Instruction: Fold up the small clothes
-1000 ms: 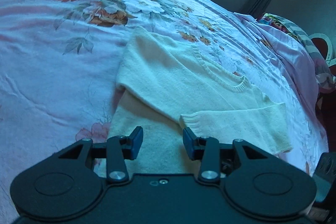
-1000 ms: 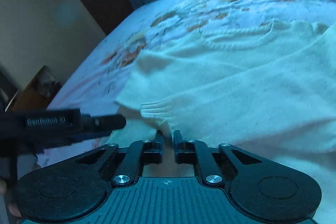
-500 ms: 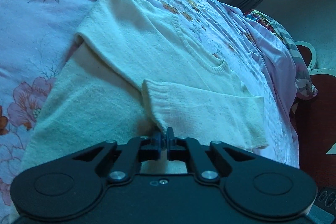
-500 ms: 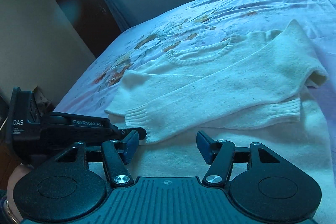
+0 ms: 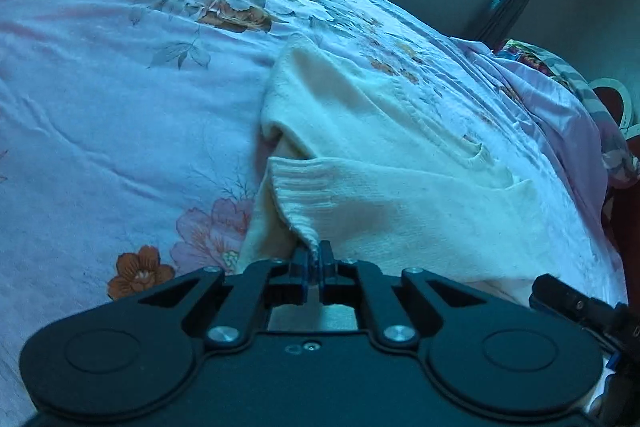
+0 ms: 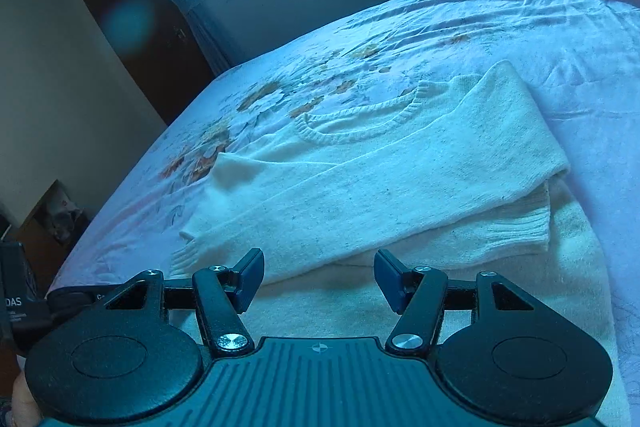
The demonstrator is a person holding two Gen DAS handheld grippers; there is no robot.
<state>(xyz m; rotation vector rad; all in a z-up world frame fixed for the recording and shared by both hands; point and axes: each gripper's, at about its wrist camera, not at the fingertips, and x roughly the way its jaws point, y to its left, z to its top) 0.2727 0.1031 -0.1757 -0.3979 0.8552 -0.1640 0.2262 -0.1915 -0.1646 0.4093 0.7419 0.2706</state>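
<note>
1. Floral pink bedsheet [image 5: 100, 115] covers the bed and stretches away ahead of both sets of fingers, wrinkled but flat.
2. Cream knit sweater [image 6: 400, 179] lies on the sheet straight ahead of the right fingers, neckline on the far side. Both sleeves are folded across the chest, the upper one running from the right shoulder down toward the left.
3. That upper sleeve ends in a ribbed cuff [image 5: 296, 195], which sits right at the left fingers; the other cuff [image 6: 528, 223] rests beyond and to the right of the right fingers.
4. Left gripper [image 5: 316, 263] is pinched tight on the edge of the ribbed cuff, only a thin strip of knit between its fingers. It points steeply down at the bed, low over the sweater's body.
5. Right gripper [image 6: 318, 279] has its fingers spread about halfway with nothing between them. It hovers over the lower body of the sweater, angled down at the bed, the sleeve just beyond its fingertips.
6. Risk, as I judge it: the left hold is only on the cuff's rim, so a quick pull could let the knit slip free, or drag the stretchy sleeve off its fold and skew the layers beneath. With the right fingers pinning nothing, the whole sweater may slide on the sheet.
</note>
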